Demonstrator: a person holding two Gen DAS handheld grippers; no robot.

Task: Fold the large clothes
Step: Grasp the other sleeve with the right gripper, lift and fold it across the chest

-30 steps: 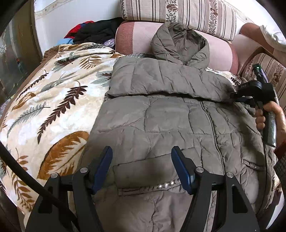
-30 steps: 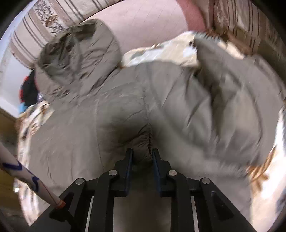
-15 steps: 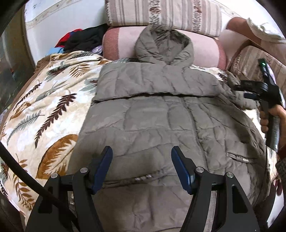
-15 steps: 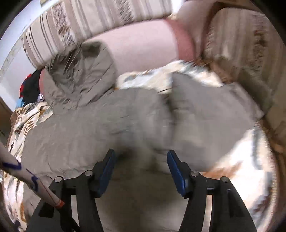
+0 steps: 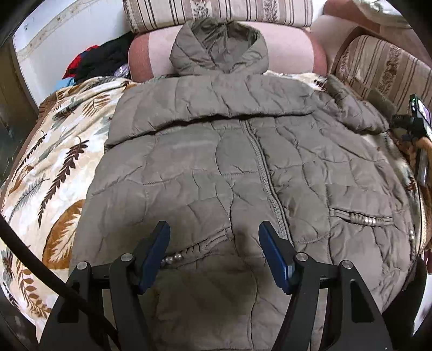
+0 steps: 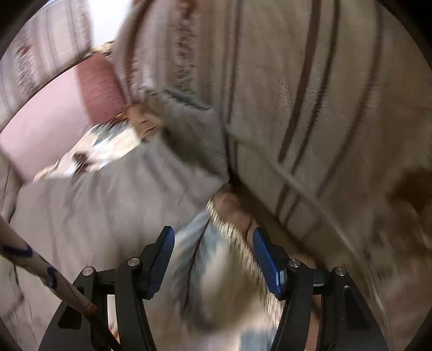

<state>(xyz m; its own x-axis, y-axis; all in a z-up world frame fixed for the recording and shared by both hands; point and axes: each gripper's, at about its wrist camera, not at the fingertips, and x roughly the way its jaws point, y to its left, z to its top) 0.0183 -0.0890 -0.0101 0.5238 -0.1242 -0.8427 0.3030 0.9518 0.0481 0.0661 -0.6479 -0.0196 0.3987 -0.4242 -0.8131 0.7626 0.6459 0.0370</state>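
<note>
Just jacket [image 5: 243, 162] below parted fingers [image 5: 158, 248]

Left wrist camera looked steeply down from near the hem of the grey-brown quilted hooded jacket [image 5: 243, 162], toward the hood. Right wrist camera, blurred, faced the striped beige cushion [image 6: 310, 108] closely; both views shared the jacket.

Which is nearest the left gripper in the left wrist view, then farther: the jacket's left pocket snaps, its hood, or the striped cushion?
From the left gripper:
1. Pocket snaps, right at its left finger.
2. Hood, far end of the jacket, lying on the pink bolster.
3. Striped cushion, behind the hood at the top.
</note>
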